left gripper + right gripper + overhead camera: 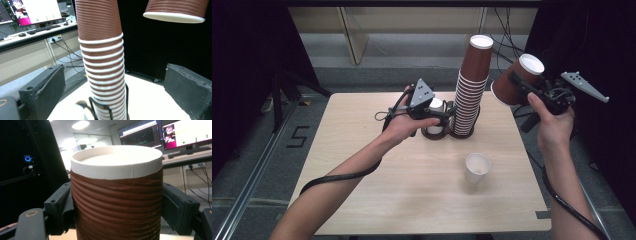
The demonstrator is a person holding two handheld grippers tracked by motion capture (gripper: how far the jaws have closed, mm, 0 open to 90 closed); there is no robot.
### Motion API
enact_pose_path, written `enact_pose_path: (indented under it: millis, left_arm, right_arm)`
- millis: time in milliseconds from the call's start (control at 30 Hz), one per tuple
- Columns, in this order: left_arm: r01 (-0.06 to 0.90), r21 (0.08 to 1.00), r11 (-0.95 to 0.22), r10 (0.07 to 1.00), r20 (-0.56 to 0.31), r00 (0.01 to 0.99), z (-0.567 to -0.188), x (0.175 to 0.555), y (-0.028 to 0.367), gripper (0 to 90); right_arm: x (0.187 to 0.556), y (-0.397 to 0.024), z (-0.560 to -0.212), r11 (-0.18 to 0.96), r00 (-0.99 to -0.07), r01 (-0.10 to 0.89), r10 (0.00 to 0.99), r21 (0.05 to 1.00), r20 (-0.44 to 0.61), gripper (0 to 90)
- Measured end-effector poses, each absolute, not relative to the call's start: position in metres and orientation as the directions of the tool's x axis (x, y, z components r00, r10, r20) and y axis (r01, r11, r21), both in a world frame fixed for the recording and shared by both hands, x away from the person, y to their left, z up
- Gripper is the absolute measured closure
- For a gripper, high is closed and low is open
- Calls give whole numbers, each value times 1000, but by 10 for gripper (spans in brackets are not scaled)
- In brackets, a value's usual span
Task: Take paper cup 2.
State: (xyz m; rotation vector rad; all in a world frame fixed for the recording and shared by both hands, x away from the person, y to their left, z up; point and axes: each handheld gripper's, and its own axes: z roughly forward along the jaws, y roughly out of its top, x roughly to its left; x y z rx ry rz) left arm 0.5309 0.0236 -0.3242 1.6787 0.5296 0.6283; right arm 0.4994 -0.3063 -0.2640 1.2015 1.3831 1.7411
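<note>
Standing in a black wire holder (452, 134) near the table's (362, 150) far edge, the inverted cup stack (469, 90) rises between the left gripper's (443, 117) parted, empty jaws. Right gripper (517, 82) clamps one brown cup (517, 80), airborne beyond the right edge. White cup (477, 167) stands empty in open tabletop.

Left tongs (443, 116) agape, right tongs (516, 82) clamped

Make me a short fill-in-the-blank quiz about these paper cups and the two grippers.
1. The right gripper is shut on a ____ ribbed paper cup.
2. The tall stack of cups stands in a black wire ____ on the table.
3. The left gripper has its jaws ____, one on each side of the stack.
4. The lone cup near the table's front is ____ in colour.

Missing words: brown; holder; open; white
</note>
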Motion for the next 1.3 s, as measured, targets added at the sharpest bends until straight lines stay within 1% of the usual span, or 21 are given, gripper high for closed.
enact_pose_path:
  millis: [267,433,633,833,867,1100,1233,1267,1300]
  left_arm:
    - [6,982,-191,646,121,754,-342,500,53,34]
    - [-2,980,-201,638,133,759,-355,484,64,34]
    - [13,976,-216,633,130,763,-372,470,75,34]
    - [25,975,-219,637,124,761,-390,457,82,34]
    - [26,975,-221,638,124,760,-392,456,83,34]
    - [32,972,-234,637,128,760,-408,445,87,33]
    - [31,969,-245,624,133,770,-415,439,87,33]
    - [33,969,-245,619,130,774,-417,437,87,33]
    - [39,969,-243,612,122,781,-419,435,87,28]
  right_arm:
    - [484,-295,-289,-260,-418,127,861,957,289,211]
    - [477,-286,-302,-256,-433,147,852,955,295,211]
    - [469,-272,-319,-251,-455,183,836,951,308,211]
    - [465,-256,-337,-249,-477,231,814,941,333,210]
    - [465,-253,-341,-252,-478,216,815,943,328,210]
    - [459,-236,-360,-247,-509,258,787,934,349,209]
    - [457,-227,-370,-235,-521,287,776,929,357,209]
    - [457,-226,-372,-224,-525,275,780,935,342,209]
    - [456,-224,-374,-230,-524,292,773,928,356,209]
